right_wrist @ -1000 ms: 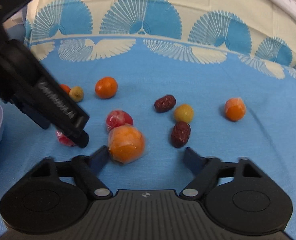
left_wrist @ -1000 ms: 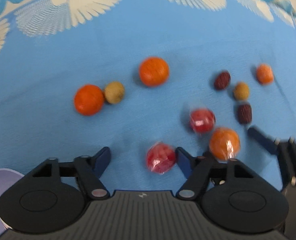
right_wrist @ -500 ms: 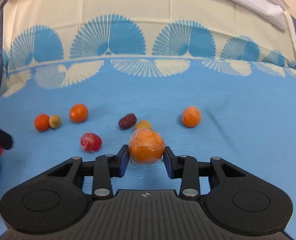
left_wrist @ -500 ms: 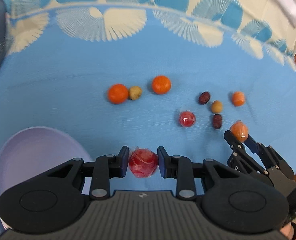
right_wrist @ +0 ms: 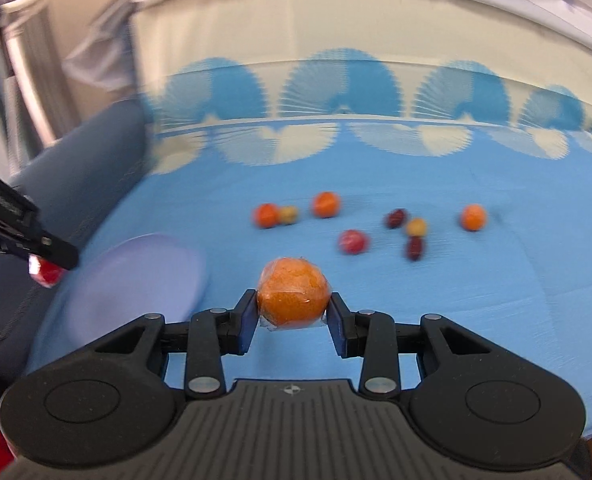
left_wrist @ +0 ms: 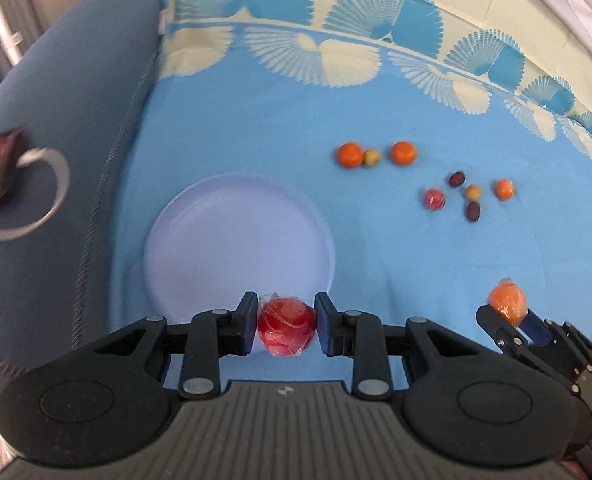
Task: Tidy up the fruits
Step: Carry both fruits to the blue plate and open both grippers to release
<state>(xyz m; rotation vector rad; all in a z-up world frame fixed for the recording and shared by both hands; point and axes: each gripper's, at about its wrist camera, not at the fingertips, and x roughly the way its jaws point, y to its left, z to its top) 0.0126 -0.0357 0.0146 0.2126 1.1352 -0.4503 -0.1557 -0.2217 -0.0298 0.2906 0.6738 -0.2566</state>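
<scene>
My left gripper point(left_wrist: 285, 328) is shut on a plastic-wrapped red fruit point(left_wrist: 287, 326) and holds it above the near rim of a pale lilac plate point(left_wrist: 199, 248). My right gripper point(right_wrist: 291, 318) is shut on a plastic-wrapped orange fruit point(right_wrist: 293, 298), raised over the blue cloth; it also shows in the left wrist view point(left_wrist: 508, 312) at the lower right. The plate point(right_wrist: 135, 284) lies left of my right gripper. Several loose fruits lie further back: two oranges point(left_wrist: 350, 155) point(left_wrist: 403, 153), a wrapped red fruit point(left_wrist: 434, 199), dark dates point(left_wrist: 473, 211) and small yellowish fruits point(left_wrist: 473, 191).
A blue tablecloth point(left_wrist: 376, 260) with a cream fan-patterned border covers the table. A grey-blue upholstered seat point(left_wrist: 55, 140) runs along the table's left edge. The left gripper shows at the left of the right wrist view point(right_wrist: 35, 240).
Both grippers closed on their fruits, lifted them and moved left. The plate has come fully into the left wrist view, and the loose fruits look farther away.
</scene>
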